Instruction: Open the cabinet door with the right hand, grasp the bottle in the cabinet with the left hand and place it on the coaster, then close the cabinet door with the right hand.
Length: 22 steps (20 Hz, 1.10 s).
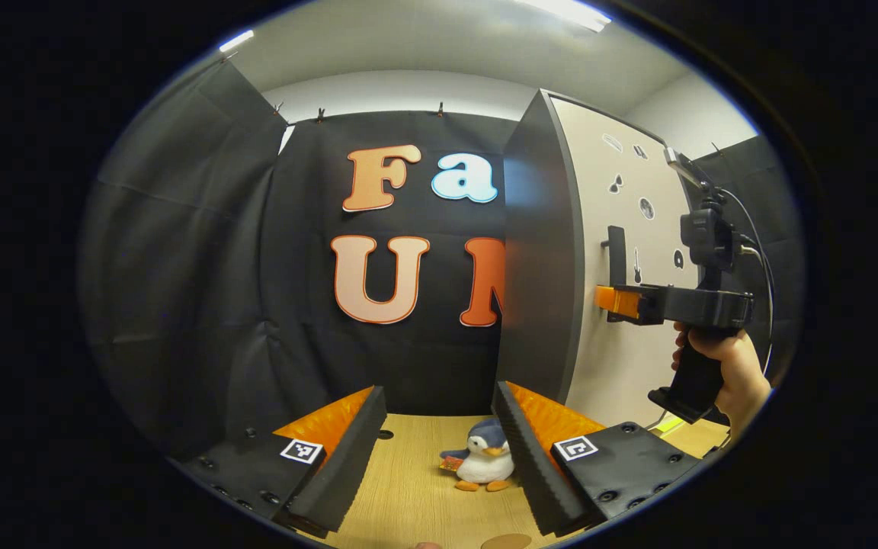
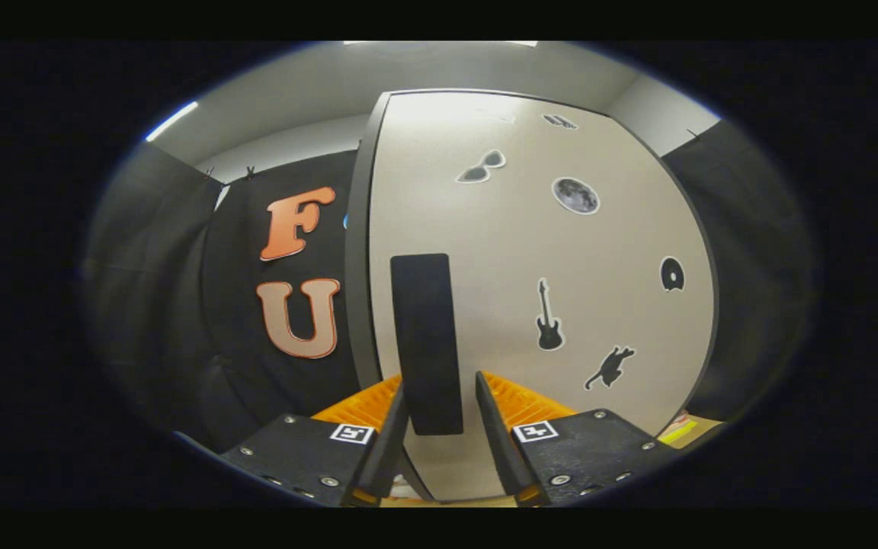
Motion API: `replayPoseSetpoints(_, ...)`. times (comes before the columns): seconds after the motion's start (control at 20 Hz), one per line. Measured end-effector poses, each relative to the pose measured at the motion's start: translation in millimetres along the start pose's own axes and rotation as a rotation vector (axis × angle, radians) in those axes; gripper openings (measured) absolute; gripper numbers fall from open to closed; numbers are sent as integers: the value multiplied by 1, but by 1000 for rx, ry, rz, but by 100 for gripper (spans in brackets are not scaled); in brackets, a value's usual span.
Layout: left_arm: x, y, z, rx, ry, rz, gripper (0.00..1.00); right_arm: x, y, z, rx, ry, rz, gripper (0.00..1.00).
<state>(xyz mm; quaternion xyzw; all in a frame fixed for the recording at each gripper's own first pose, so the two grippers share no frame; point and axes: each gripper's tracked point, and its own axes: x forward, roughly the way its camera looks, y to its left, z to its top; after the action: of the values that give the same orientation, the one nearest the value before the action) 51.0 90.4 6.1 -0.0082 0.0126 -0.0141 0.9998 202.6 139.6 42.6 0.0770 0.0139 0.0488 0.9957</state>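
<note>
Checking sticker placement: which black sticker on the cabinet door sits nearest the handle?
The black guitar sticker, just right of the tall black door handle; the others sit farther off.

The door handle (image 2: 425, 343) has its lower end hidden between the right tongs (image 2: 439, 396).

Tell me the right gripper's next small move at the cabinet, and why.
Probably close the right gripper on the handle, then pull. The handle stands between its fingers with a gap showing on the right side, and the door looks shut. The left gripper waits open over the table.
</note>
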Motion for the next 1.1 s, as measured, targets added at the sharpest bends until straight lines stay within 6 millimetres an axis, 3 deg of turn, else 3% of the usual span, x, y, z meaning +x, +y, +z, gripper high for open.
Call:
replayPoseSetpoints(0.1,2,2,-2,-7,7,-7,94,1,1,0,-35,-1,-21,37)
replayPoseSetpoints(0.2,4,5,-5,-16,18,-13,94,0,0,0,-46,5,-38,30)
replayPoseSetpoints(0.3,5,7,-2,-23,15,-13,95,0,-1,0,-31,12,-43,29)
replayPoseSetpoints(0.35,7,8,-1,-24,13,-8,94,-2,0,0,-36,11,-44,21)
replayPoseSetpoints(0.55,13,5,4,-15,-3,9,95,-8,0,2,-40,-2,-19,17)
replayPoseSetpoints(0.75,13,-12,2,-13,-1,18,94,-21,-5,7,-50,-30,12,14)
replayPoseSetpoints(0.9,8,-28,0,-33,10,22,94,-42,-7,14,-53,-38,40,14)
replayPoseSetpoints(1.1,-13,-55,2,-38,8,27,95,-84,-21,22,-49,-42,69,17)
